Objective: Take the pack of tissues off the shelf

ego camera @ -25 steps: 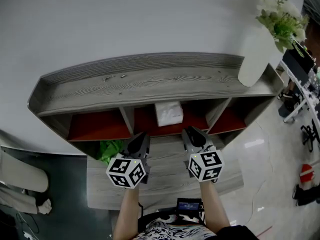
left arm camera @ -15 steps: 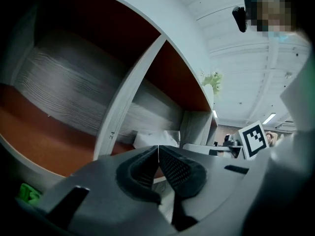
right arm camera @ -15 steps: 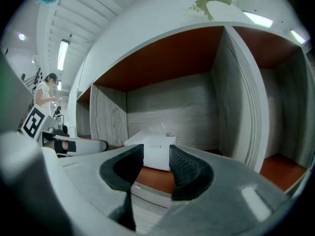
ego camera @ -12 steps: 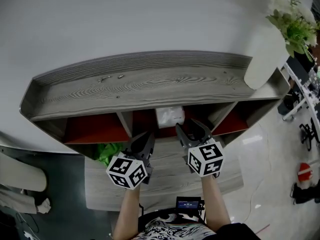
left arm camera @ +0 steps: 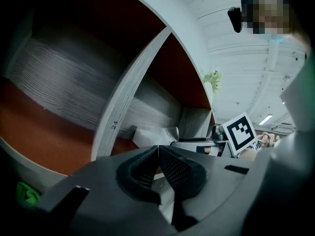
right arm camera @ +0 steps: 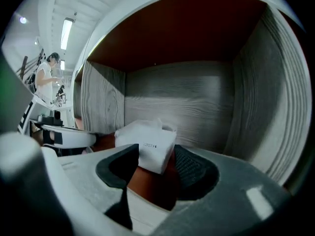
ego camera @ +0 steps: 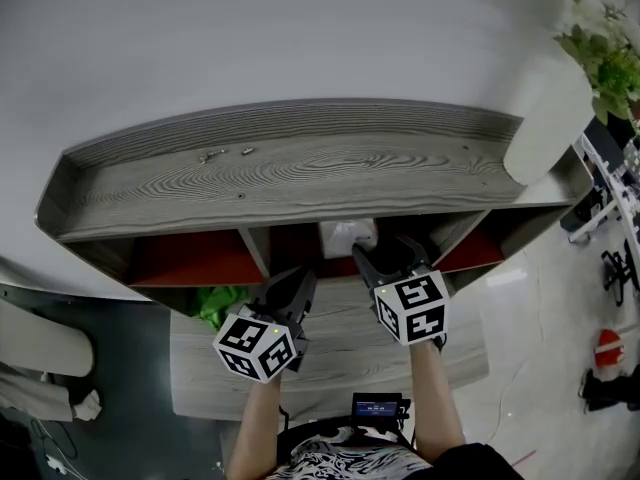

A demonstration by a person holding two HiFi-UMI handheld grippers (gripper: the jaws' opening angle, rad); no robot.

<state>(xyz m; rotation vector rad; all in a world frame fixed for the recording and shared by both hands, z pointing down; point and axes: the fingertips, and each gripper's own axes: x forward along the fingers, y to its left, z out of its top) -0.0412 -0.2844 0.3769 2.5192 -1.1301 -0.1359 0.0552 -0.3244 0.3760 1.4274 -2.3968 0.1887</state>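
The white pack of tissues (ego camera: pixel 347 236) lies on the red floor of the shelf's (ego camera: pixel 300 178) middle compartment. My right gripper (ego camera: pixel 385 253) reaches into that compartment. In the right gripper view the pack (right arm camera: pixel 146 142) has its near corner between the jaws of my right gripper (right arm camera: pixel 156 156). Those jaws have just been opening and stand wide, with the pads not pressing on the pack. My left gripper (ego camera: pixel 293 290) hangs lower, in front of the divider, and in its own view the left gripper (left arm camera: pixel 158 154) is shut on nothing. The pack (left arm camera: pixel 155 135) also shows there, off to the right.
A white vase with a green plant (ego camera: pixel 555 118) stands on the shelf top at the right. Small bits (ego camera: pixel 225 154) lie on the top's left half. Something green (ego camera: pixel 215 303) sits in the lower left compartment. A wooden ledge (ego camera: pixel 340 353) lies under my hands.
My right gripper has moved forward into the middle compartment up to the pack, and its jaws have spread wide. The left gripper has hardly moved.
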